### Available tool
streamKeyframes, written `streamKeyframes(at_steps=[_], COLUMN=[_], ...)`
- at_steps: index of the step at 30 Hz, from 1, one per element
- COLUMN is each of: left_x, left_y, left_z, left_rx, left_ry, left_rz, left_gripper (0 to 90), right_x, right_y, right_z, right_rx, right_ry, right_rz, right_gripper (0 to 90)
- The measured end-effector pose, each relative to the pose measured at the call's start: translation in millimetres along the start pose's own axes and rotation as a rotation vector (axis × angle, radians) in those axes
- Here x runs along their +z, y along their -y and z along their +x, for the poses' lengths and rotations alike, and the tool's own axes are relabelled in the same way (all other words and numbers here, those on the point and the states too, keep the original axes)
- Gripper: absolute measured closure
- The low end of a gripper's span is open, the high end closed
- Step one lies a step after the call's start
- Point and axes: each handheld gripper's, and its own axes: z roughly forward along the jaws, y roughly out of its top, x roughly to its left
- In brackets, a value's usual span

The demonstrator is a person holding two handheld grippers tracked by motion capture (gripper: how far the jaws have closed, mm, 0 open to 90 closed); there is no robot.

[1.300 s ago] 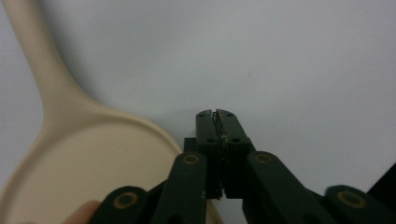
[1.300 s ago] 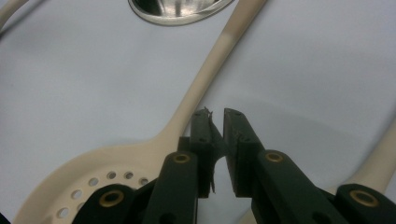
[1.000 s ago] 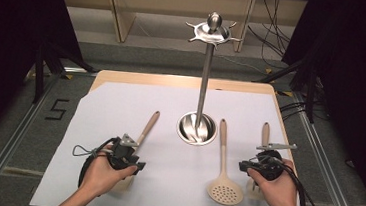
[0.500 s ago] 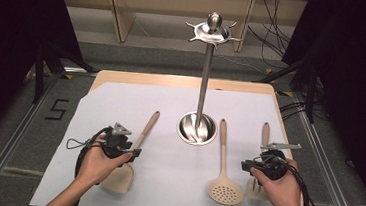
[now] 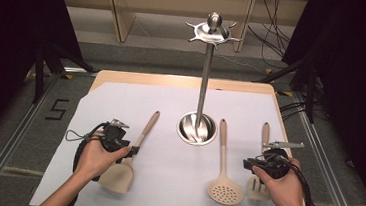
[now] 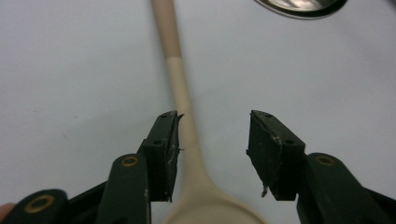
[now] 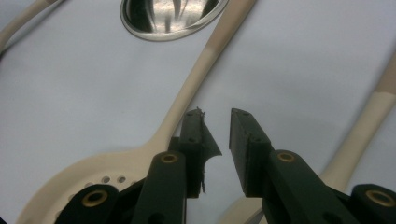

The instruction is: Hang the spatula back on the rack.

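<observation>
- In the left gripper view, the spatula runs off the top edge at its handle, and its blade leaves the bottom edge beneath the jaws.
- The utensil stand's steel base is cut off at that view's top edge.
- In the right gripper view, the skimmer has part of its perforated head hidden behind the right gripper.
- In the high view, the slotted turner, right of the stand's base, lies partly under the hand.

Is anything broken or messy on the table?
Nothing is spilled. The black pads on the right gripper look torn and frayed at their edges. The three cream utensils lie flat on the white sheet while the steel hanging stand holds none.
</observation>
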Motion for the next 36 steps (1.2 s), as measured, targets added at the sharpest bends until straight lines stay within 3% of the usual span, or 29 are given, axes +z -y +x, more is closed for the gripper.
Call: streamKeyframes(at_steps=[2,4,6,9,12,13,14,15,17,20,22,23,24,25,26,27,30,32,36], left_x=[2.3,4.8,13.6,19.5,34.9,34.9,37.7,44.5,49.3,53.5,55.3,56.6,58.2,61.3,63.3,65.1,67.2,70.2,75.0], left_y=[-9.0,-13.1,-28.9,-38.3,-55.9,-55.9,-59.0,-60.6,-60.9,-60.1,-58.9,-58.0,-57.9,-56.8,-55.9,-55.8,-56.1,-55.5,-59.0], left_z=[1.5,2.9,4.0,6.4,9.6,9.6,10.4,9.7,9.6,9.9,8.9,8.6,11.3,11.3,11.7,11.3,12.9,10.0,11.9], left_rx=[-0.018,-0.015,-0.069,-0.059,-0.08,-0.08,-0.088,-0.111,-0.102,-0.088,-0.097,-0.091,-0.037,-0.03,-0.029,-0.041,-0.033,-0.09,-0.101], left_ry=[-0.029,-0.046,-0.061,-0.073,-0.082,-0.082,-0.072,-0.07,-0.082,-0.086,-0.08,-0.079,-0.08,-0.077,-0.085,-0.09,-0.099,-0.1,-0.11], left_rz=[0.052,0.071,0.156,0.197,0.271,0.271,0.298,0.325,0.357,0.402,0.407,0.42,0.432,0.456,0.449,0.451,0.465,0.469,0.487], left_gripper=[48.1,46.3,45.0,44.9,46.0,46.8,47.2,47.6,49.9,52.9,54.3,56.0,56.6,57.1,57.5,58.1,59.0,60.6,61.8], right_x=[-0.3,1.0,1.9,1.6,-1.4,-1.4,-1.2,-2.4,-1.7,-2.2,-2.0,-0.7,-0.4,-0.5,-0.7,0.8,1.4,0.4,1.3], right_y=[-1.3,-1.9,-2.9,-3.3,-4.1,-4.1,-4.4,-4.1,-3.3,-2.2,-2.3,-2.7,-3.0,-3.2,-3.3,-3.2,-3.3,-2.8,-2.5], right_z=[0.1,-1.1,-1.7,-1.6,-0.9,-0.9,-2.7,-0.6,-1.7,1.4,1.6,0.3,1.2,1.8,3.6,2.6,2.9,4.9,2.3], right_rx=[0.018,0.0,-0.006,-0.004,0.016,0.016,-0.016,0.008,-0.014,0.024,0.022,-0.008,-0.005,-0.001,0.019,-0.003,-0.01,0.012,-0.012], right_ry=[-0.001,0.0,-0.009,-0.008,-0.009,-0.009,-0.004,-0.004,-0.006,-0.009,-0.01,-0.01,-0.006,-0.008,-0.014,-0.013,-0.014,-0.014,-0.008], right_rz=[0.014,-0.001,-0.002,-0.003,0.012,0.012,-0.012,0.002,-0.012,0.017,0.017,-0.001,0.0,0.005,0.02,0.002,0.003,0.02,0.003], right_gripper=[75.3,75.3,75.2,75.1,75.1,75.1,75.0,74.9,74.8,74.6,74.6,74.4,74.3,74.3,74.3,74.3,74.3,74.3,74.3])
